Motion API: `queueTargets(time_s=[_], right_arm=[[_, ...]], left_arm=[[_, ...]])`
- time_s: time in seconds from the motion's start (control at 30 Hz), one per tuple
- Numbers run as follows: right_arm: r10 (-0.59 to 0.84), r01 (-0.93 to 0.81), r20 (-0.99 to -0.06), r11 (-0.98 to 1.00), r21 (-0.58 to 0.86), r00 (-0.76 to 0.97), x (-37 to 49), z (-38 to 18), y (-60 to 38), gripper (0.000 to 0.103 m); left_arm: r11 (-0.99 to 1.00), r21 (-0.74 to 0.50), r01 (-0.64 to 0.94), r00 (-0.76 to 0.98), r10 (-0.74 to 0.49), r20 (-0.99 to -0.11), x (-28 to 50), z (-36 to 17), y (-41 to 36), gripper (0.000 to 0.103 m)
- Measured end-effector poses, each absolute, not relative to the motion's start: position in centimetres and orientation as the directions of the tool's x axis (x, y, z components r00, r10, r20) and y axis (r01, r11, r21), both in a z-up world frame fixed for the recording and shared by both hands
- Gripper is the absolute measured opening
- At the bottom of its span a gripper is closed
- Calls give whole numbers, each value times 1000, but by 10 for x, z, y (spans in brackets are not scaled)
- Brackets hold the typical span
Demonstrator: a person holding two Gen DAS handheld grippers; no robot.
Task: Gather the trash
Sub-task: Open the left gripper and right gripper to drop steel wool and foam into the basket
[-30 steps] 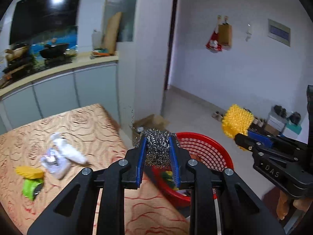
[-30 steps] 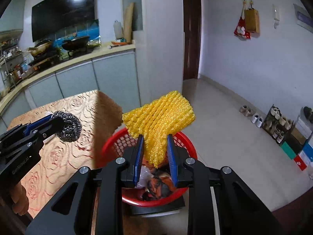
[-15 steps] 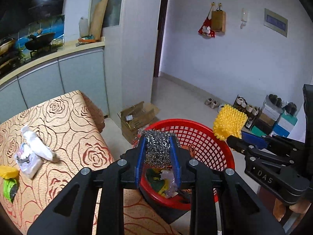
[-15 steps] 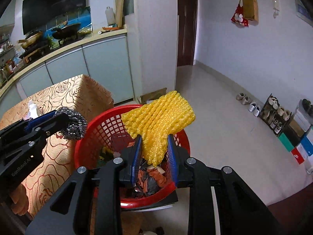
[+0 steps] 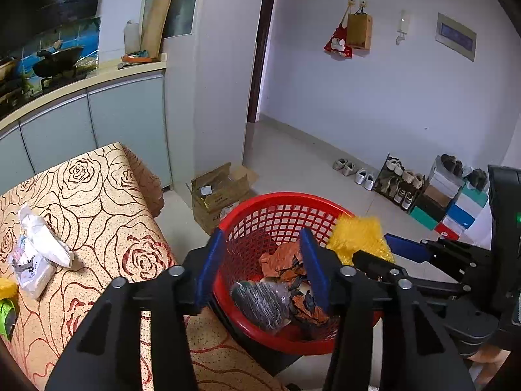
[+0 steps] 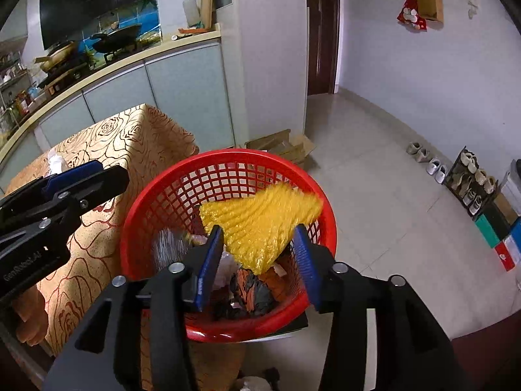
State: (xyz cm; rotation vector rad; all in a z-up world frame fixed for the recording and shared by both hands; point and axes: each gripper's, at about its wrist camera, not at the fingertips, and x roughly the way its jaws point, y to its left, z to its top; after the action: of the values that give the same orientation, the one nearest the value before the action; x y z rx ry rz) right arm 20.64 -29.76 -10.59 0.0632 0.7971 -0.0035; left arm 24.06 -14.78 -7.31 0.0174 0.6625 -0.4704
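My left gripper [image 5: 260, 268] hangs over the red mesh basket [image 5: 280, 197], jaws opening with nothing pressed between them. The steel wool scrubber [image 5: 260, 303] lies blurred in the basket among crumpled trash. My right gripper [image 6: 259, 264] is over the same basket [image 6: 228, 156], its jaws opening too. The yellow foam net [image 6: 260, 224] is blurred and loose between the blue pads [image 6: 210, 267], touching neither firmly. In the left wrist view the net [image 5: 358, 238] shows just off the right gripper [image 5: 387, 254]. The scrubber [image 6: 169, 247] appears as a grey blur inside the basket.
A rose-patterned table [image 5: 97, 195] stands left of the basket, with a white tissue packet [image 5: 35, 254] and yellow and green scraps [image 5: 6, 299] on it. An open cardboard box [image 5: 218, 192] sits on the floor behind. Shoes and boxes [image 5: 439, 195] line the far wall.
Both grippers sank toward the basket and opened. The scrubber left the left jaws and dropped into the basket. The foam net slipped loose from the right jaws.
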Motion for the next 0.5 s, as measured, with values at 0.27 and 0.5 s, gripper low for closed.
queueTargets(time_s=[0.27,0.5], right_arm=[[45,35,-702,994,99,711,200,-102,-306,49],[33,51,-658,993,109,753,190,-82,-303,49]], left_arm=[[907,-136,399,710,-399,-579,239,-64,-138,53],[920,-131,371,737,-377,-562,230,-52,-122,53]])
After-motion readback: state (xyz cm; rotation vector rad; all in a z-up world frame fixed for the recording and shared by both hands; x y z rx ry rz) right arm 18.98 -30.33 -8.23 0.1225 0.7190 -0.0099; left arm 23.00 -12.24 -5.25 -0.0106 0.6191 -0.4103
